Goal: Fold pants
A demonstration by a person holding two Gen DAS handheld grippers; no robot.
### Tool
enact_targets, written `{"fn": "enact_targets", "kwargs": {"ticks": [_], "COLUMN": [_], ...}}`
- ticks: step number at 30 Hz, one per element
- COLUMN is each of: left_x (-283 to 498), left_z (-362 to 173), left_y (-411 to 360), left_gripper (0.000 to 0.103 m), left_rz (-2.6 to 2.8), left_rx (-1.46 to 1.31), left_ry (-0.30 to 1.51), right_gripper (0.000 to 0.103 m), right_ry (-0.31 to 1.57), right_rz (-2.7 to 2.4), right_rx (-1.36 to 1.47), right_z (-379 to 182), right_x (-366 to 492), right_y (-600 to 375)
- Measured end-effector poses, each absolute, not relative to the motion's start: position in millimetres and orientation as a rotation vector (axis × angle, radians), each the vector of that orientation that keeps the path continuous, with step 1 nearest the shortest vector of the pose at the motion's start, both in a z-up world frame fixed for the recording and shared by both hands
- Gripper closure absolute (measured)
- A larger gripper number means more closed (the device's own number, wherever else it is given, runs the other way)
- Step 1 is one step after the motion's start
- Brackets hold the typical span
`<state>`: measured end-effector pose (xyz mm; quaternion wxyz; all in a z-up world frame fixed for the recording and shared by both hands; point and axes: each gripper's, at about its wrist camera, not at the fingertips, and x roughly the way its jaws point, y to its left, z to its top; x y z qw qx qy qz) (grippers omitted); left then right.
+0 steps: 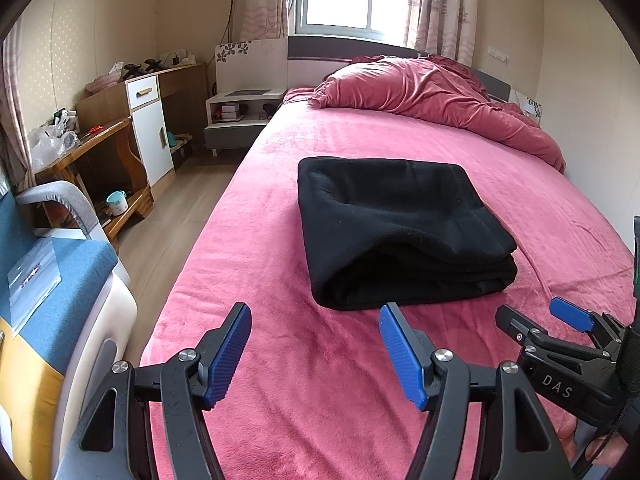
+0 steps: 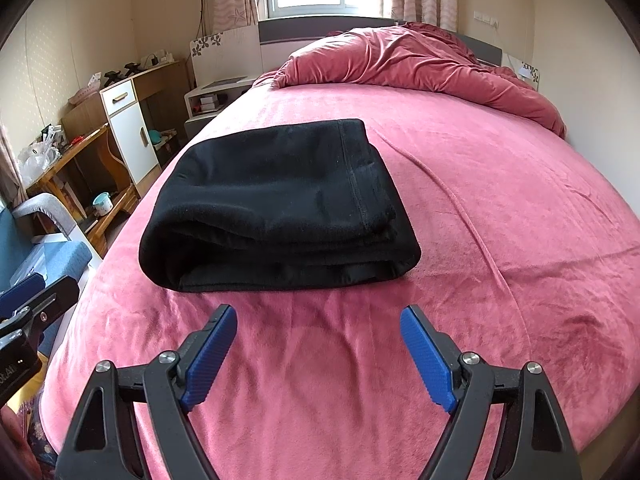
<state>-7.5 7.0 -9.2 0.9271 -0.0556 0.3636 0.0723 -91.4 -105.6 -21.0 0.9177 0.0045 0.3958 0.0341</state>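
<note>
The left gripper (image 1: 316, 350) is hanging nearest the lens, its blue pads (image 1: 228, 354) standing wide apart with only pink bedspread (image 1: 280, 420) showing between them. Beside it, the right gripper (image 2: 318, 354) is likewise gaping, nothing in its jaws; seen from the left wrist view, its black body is showing the white letters "DAS". No other writing is reading clearly.

The black pants (image 1: 396, 232) are lying folded into a thick, stacked rectangle on the bedspread, just beyond both sets of fingertips and touching neither. Their layered open edges are facing the grippers, and a stitched seam is running along the top near the right side.

Bare bedspread is stretching all around the bundle, widest to the right. A rumpled pink duvet (image 2: 404, 64) is heaped by the headboard, well apart. The bed's left edge is dropping to a wooden floor (image 1: 168, 224).
</note>
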Motion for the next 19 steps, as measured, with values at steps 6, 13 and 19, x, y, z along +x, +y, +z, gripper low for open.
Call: {"fn": "enact_targets", "kwargs": {"ticks": [6,13,19], "left_x": [-8.3,-12.7,-3.9], "left_z": [-9.1,-6.8,-25.2], "left_y": [6.3,4.5,7.6], "left_gripper": [0.035,0.035,0.035], "left_rz": [0.154,0.161,0.153], "left_rx": [-0.113,-0.108,-0.126], "left_ry": [0.742,0.703,0.762], "right_gripper": [0.019,0.018,0.018], "right_ry": [0.816,0.826,0.876], "right_rz": [0.069,0.062,0.008], "right_rx": [0.004,0.005,0.054], "right_z": [-22.9,-26.5,-42.8], "right_x": [-91.6,-92.0,-87.6], "right_y": [-106.1,-108.0,-131.3]}}
